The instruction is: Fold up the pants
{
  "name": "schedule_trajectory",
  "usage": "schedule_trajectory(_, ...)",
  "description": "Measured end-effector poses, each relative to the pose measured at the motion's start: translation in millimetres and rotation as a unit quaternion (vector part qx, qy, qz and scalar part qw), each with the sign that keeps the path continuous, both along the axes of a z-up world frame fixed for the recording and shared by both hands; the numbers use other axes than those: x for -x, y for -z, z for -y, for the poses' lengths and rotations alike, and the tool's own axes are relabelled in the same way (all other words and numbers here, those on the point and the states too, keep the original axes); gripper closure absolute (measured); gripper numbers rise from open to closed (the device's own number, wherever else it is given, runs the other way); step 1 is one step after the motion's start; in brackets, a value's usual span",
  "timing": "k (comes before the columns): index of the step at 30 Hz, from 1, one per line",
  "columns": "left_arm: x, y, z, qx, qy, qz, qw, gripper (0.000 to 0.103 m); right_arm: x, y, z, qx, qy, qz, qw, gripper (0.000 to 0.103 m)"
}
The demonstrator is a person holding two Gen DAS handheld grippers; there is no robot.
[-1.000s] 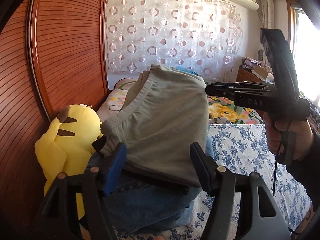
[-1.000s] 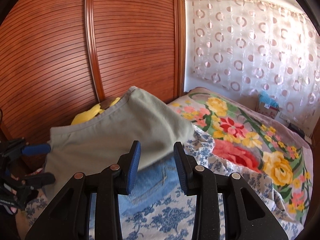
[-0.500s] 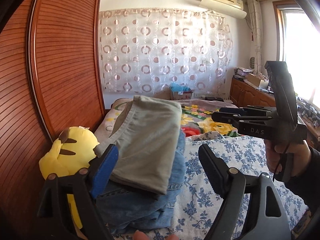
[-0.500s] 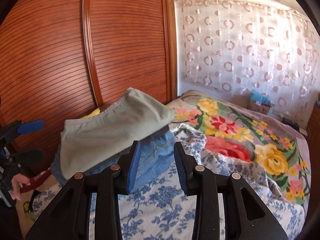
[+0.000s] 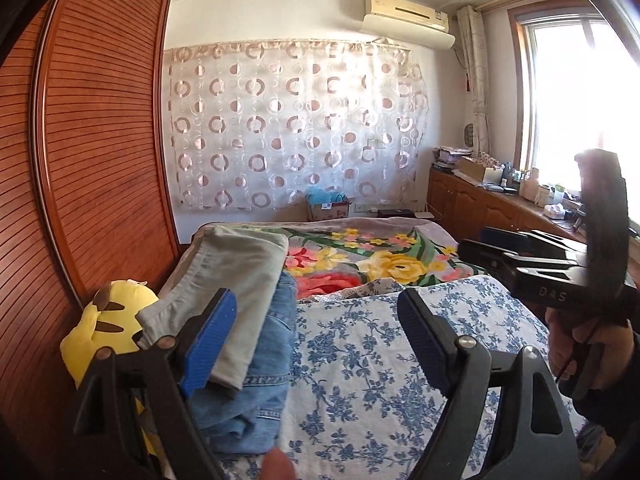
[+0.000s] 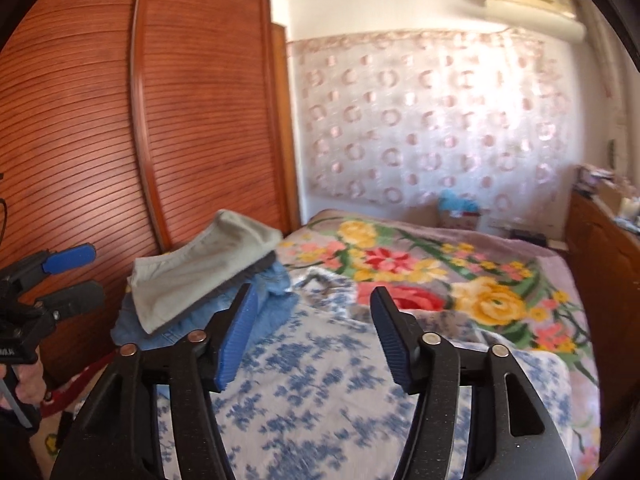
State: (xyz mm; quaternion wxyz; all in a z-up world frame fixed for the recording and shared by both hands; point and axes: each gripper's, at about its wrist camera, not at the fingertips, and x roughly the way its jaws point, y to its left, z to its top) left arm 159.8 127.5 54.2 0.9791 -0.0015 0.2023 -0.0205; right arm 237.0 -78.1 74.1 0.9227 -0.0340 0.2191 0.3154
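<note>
Folded grey-green pants [image 5: 236, 280] lie on top of a stack with folded blue jeans [image 5: 264, 364] at the left edge of the bed; the stack also shows in the right wrist view [image 6: 200, 272]. My left gripper [image 5: 316, 344] is open and empty, just right of and behind the stack. My right gripper [image 6: 312, 336] is open and empty above the blue floral bedspread [image 6: 304, 392]. It also shows at the right of the left wrist view [image 5: 496, 248].
A yellow plush toy [image 5: 104, 328] sits left of the stack against the wooden wardrobe [image 5: 92, 152]. A flowered blanket [image 5: 380, 256] covers the far bed. Wooden cabinets [image 5: 480, 204] with clutter run under the window at right.
Both grippers have pulled back and up from the stack. The grey-green pants now rest on the jeans. The right gripper's jaws have opened wider.
</note>
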Motion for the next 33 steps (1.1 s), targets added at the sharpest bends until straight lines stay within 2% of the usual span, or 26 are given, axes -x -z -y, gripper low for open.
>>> schedule_trajectory(2, 2, -1, 9, -0.002, 0.005, 0.003, 1.0000, 0.020, 11, -2, 16, 0.002, 0.023, 0.006, 1.000, 0.034)
schedule_trajectory(7, 10, -1, 30, 0.003, 0.026, 0.004, 0.9996, 0.020, 35, -7, 47, 0.004, 0.064, 0.015, 0.998, 0.029)
schedule_trajectory(17, 31, -6, 62, 0.010, 0.053, 0.007, 0.9985, 0.020, 75, -10, 85, -0.002, 0.100, 0.021, 0.995, 0.028)
schedule_trajectory(33, 84, 3, 95, 0.003, 0.053, -0.007, 0.9986, 0.020, 147, -7, 126, -0.003, 0.137, 0.030, 0.990, 0.028)
